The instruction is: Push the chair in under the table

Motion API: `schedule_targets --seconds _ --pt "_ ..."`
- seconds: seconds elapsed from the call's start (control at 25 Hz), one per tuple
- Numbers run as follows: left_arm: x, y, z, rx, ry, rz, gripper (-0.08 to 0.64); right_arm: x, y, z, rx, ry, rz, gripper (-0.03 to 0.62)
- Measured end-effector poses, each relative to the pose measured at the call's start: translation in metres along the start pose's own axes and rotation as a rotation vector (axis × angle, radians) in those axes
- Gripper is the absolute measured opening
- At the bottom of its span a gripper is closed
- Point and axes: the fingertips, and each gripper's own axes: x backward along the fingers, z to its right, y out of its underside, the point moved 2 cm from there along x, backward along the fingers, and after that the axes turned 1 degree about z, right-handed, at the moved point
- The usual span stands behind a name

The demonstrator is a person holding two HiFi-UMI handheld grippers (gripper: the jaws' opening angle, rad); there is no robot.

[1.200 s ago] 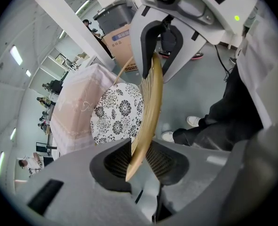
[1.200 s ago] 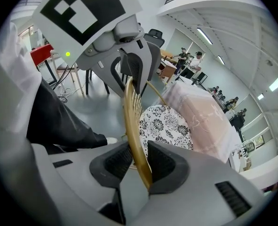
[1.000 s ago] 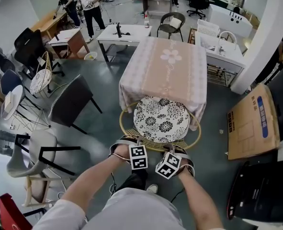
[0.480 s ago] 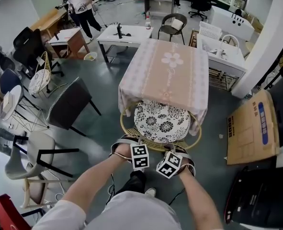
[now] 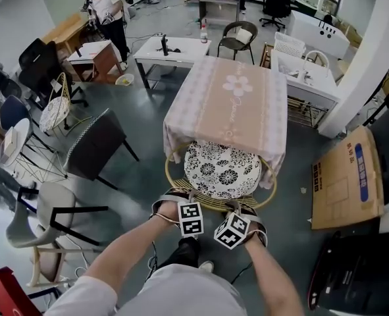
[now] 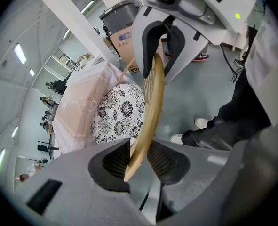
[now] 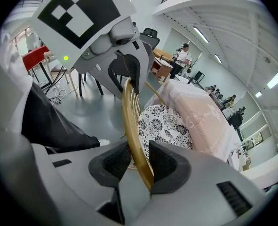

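A round rattan chair (image 5: 210, 203) with a black-and-white flowered cushion (image 5: 222, 170) stands at the near side of a table under a pink cloth (image 5: 227, 101); the cloth's hem overlaps the cushion's far edge. My left gripper (image 5: 181, 199) and right gripper (image 5: 243, 208) sit side by side on the chair's curved back rim. In the left gripper view the rim (image 6: 153, 98) runs between that gripper's (image 6: 139, 157) pads. The right gripper view shows the rim (image 7: 129, 112) between that gripper's (image 7: 139, 160) pads, with a gap on one side. Both pairs of jaws have just been opening and hold the rim loosely.
A flat cardboard box (image 5: 345, 173) leans at the right, with a black case (image 5: 359, 262) nearer. A dark grey chair (image 5: 95, 143) and a white chair (image 5: 49, 209) stand at the left. White tables and a person (image 5: 105, 8) are farther back.
The chair has slid away from me, farther under the table; the cloth now covers more of the cushion. Both grippers went forward with the rim.
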Motion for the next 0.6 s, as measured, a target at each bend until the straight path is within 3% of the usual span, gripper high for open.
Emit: schedule_targets --seconds 0.2,0.6 --pt "0.001 -0.001 0.002 0.087 -0.020 0.019 0.122 0.004 0.004 0.001 -0.057 0.029 -0.002 0.132" --pt "0.016 0.003 0.004 0.263 -0.093 0.064 0.172 0.022 0.005 -0.002 -0.149 0.128 0.038 0.133"
